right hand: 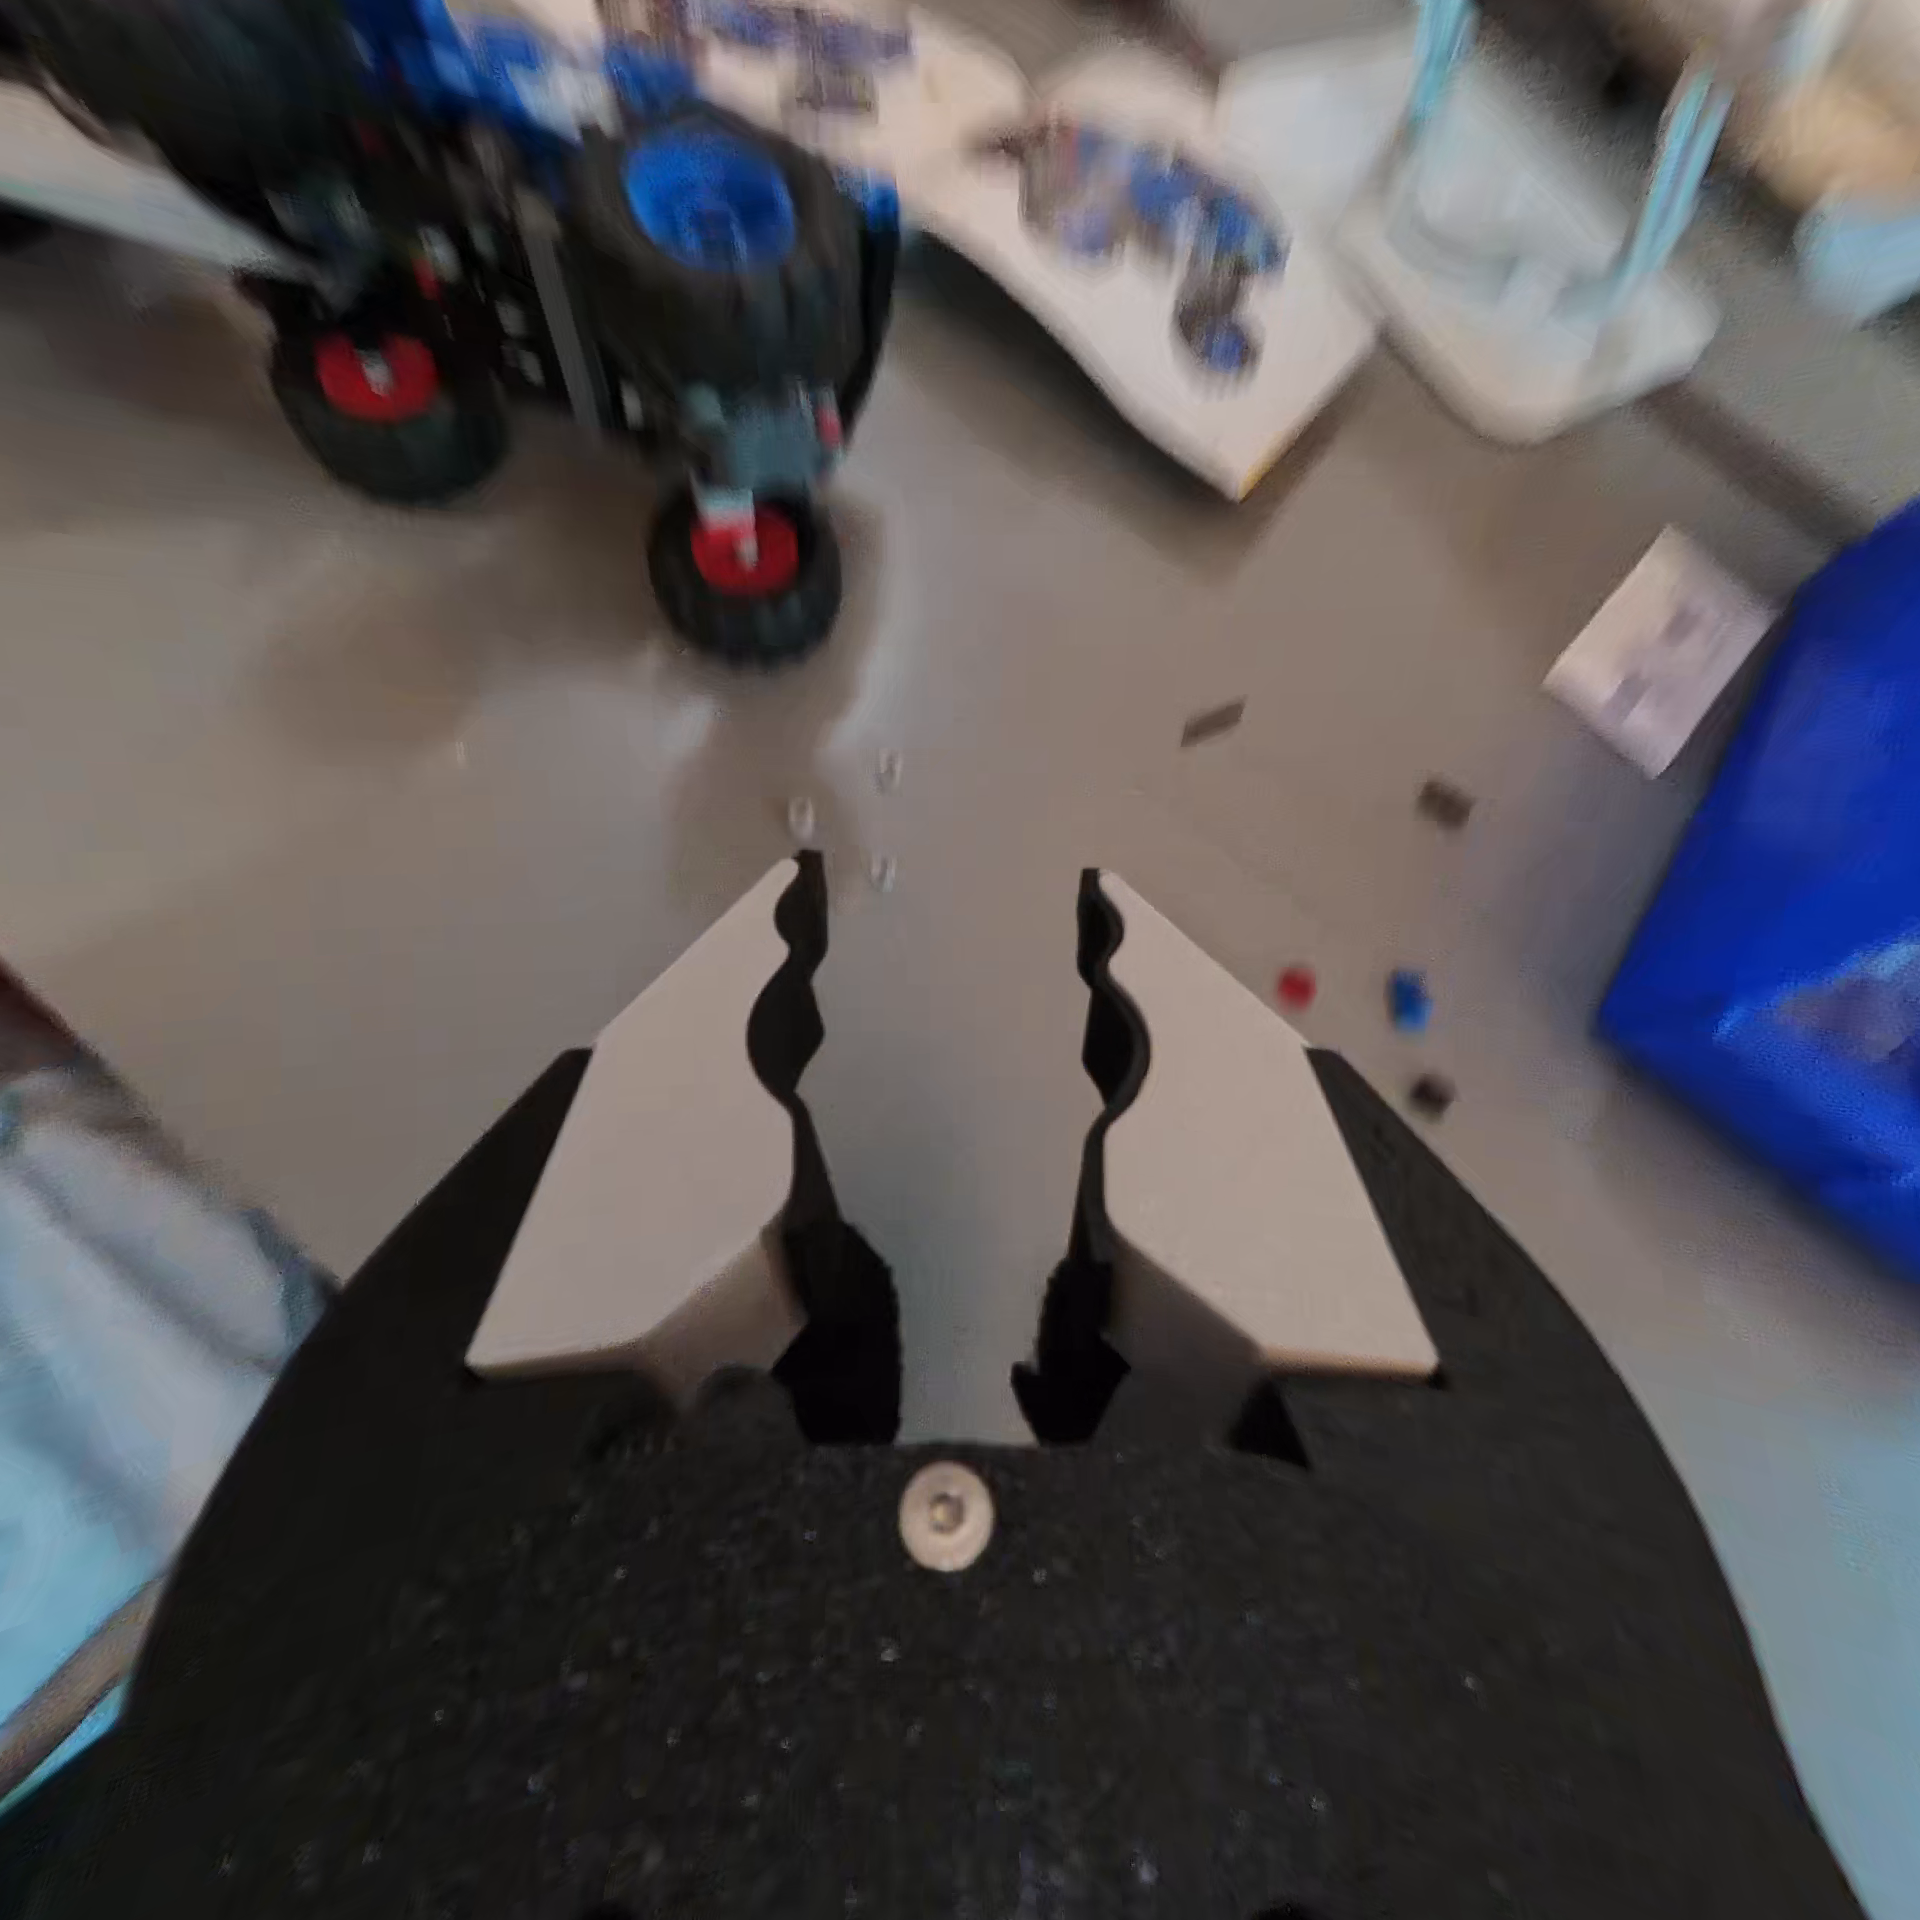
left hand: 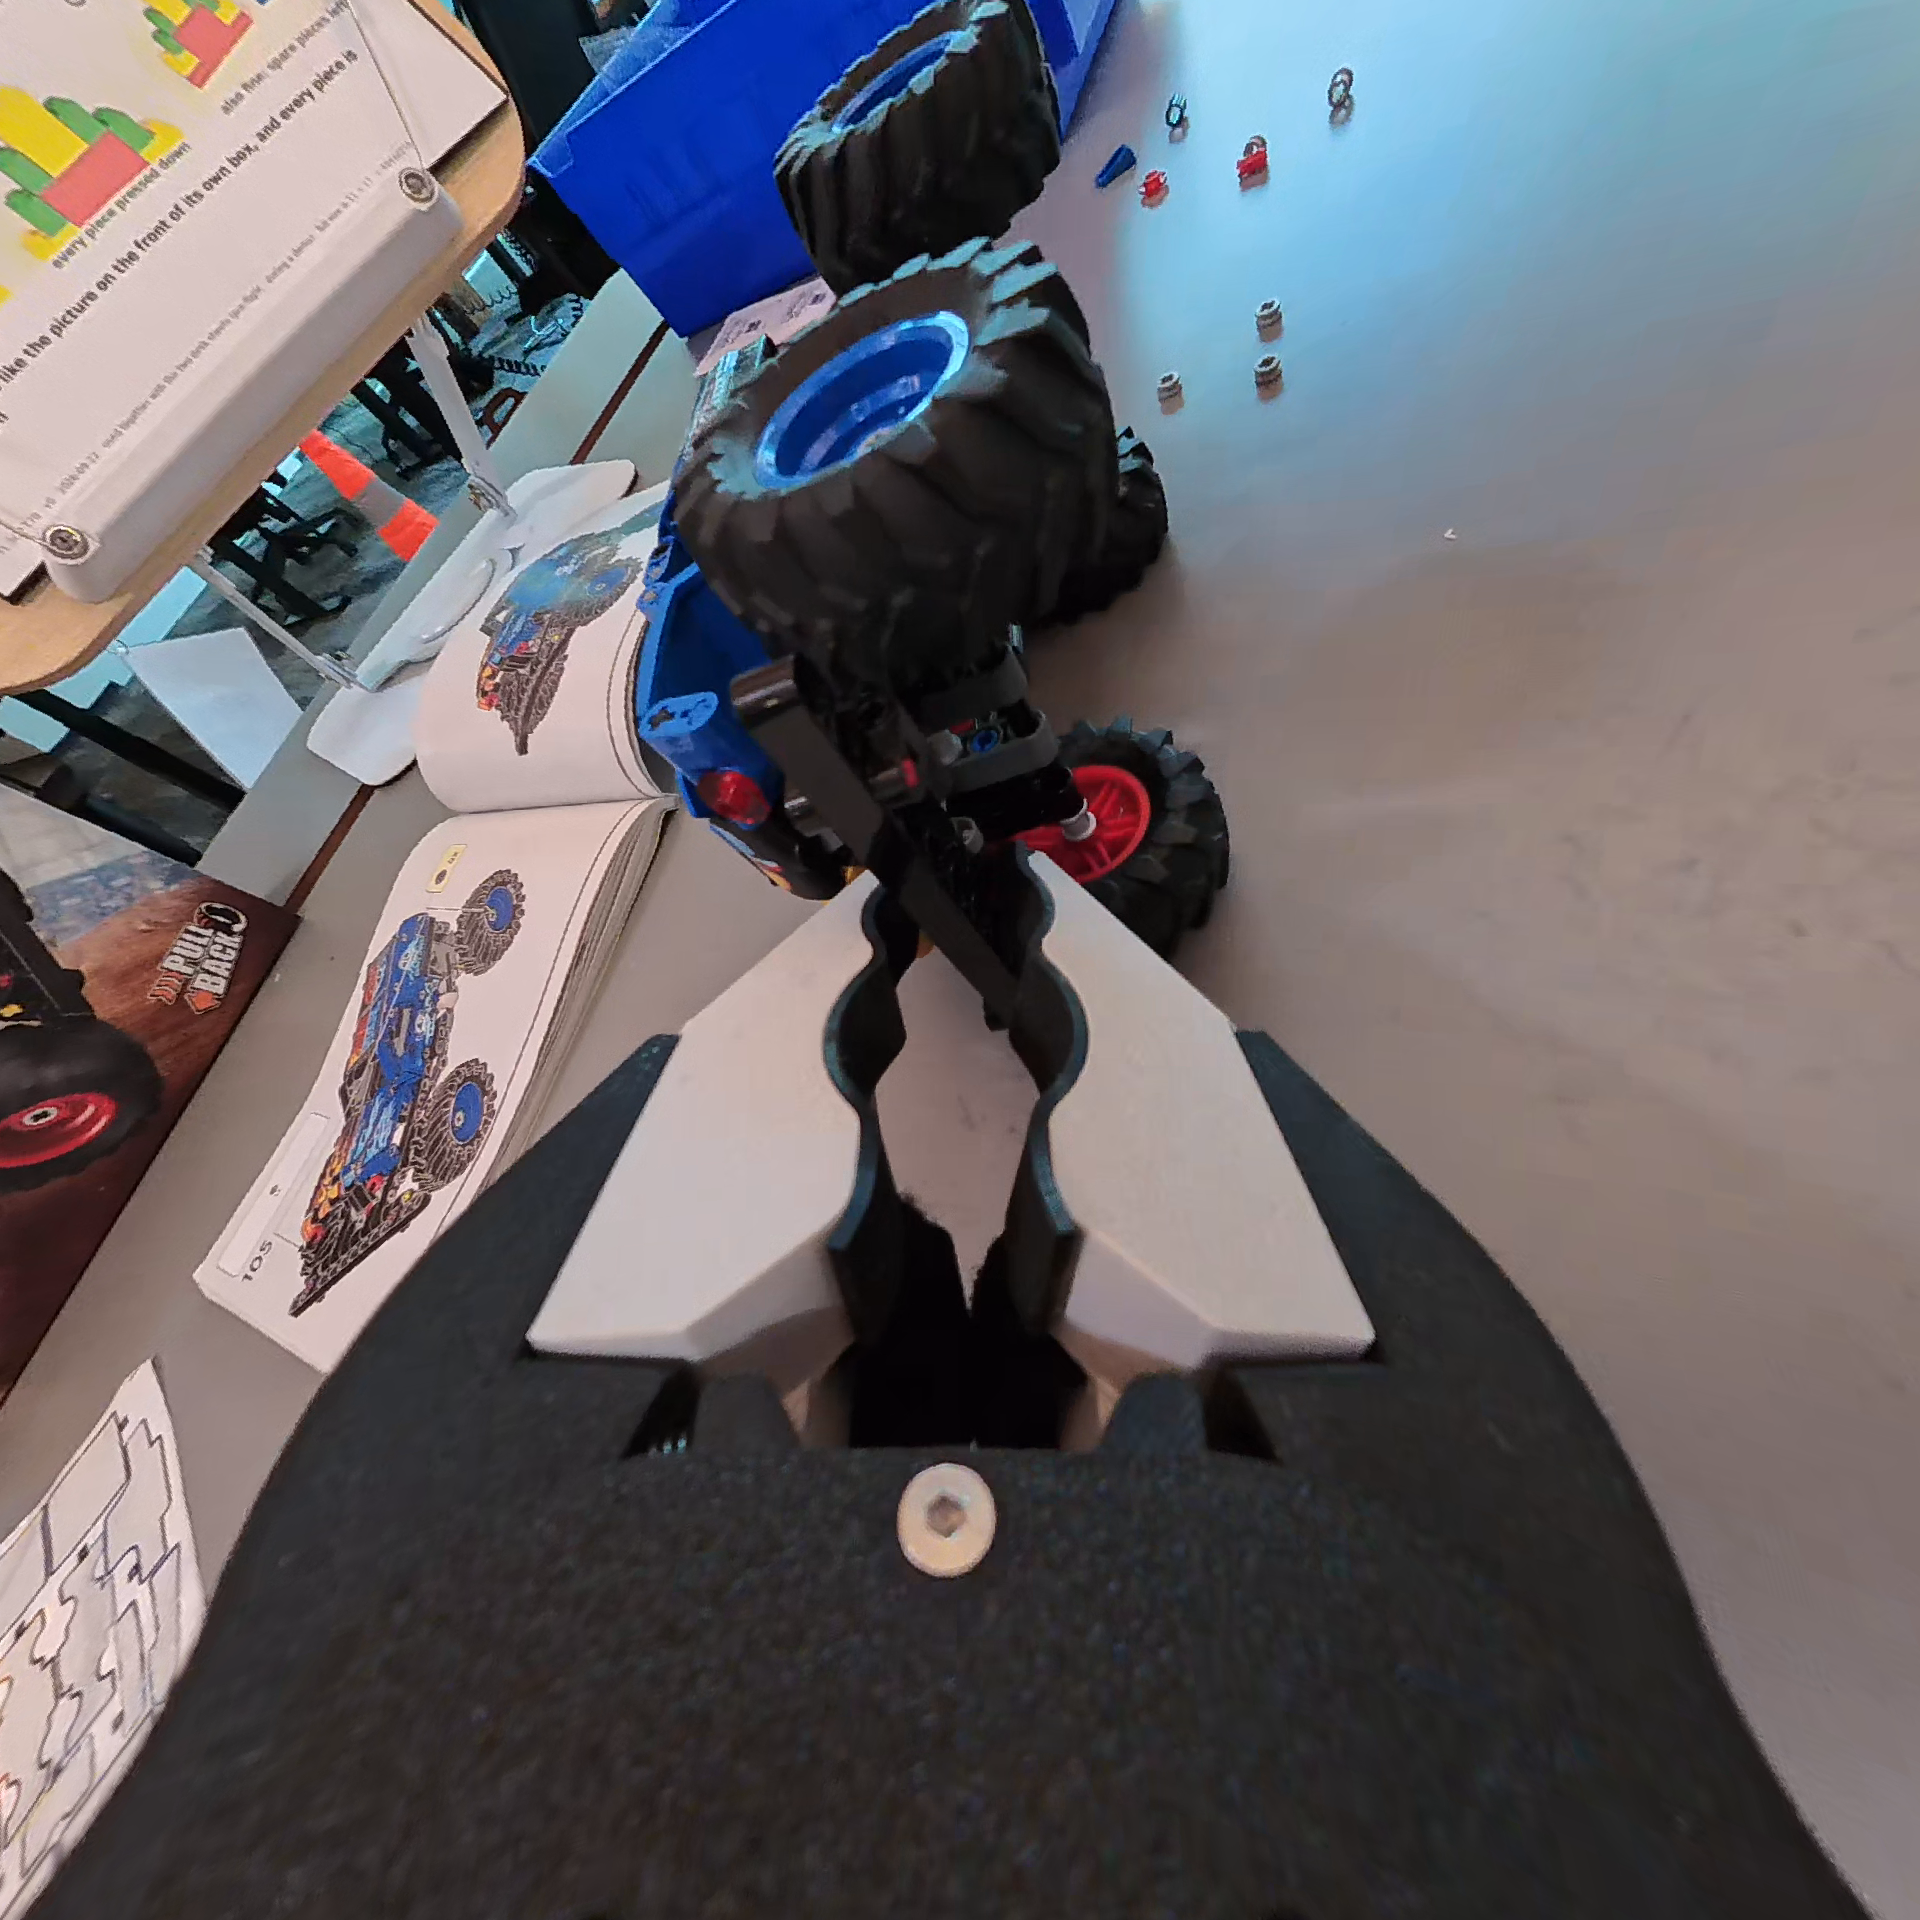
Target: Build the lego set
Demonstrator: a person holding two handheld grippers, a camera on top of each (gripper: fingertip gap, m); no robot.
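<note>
A blue and black lego monster truck (left hand: 894,540) is tipped on its side on the grey table, with big black tyres on blue hubs up and small red-hubbed wheels (left hand: 1127,821) down. My left gripper (left hand: 956,914) is shut on a black beam of the truck's chassis (left hand: 862,821). In the blurred right wrist view the truck (right hand: 644,270) is at the upper left. My right gripper (right hand: 945,873) is open and empty above the table, apart from the truck. Small loose pieces (left hand: 1268,343) lie on the table beyond the truck.
An open instruction booklet (left hand: 436,1039) lies left of the truck, with a dark box (left hand: 114,1060) beside it. A blue bin (left hand: 675,177) stands behind the truck, also at the right in the right wrist view (right hand: 1787,997). A white stand with a printed sheet (left hand: 208,229) is at the upper left. About 25 cm separates my left fingertips from my right.
</note>
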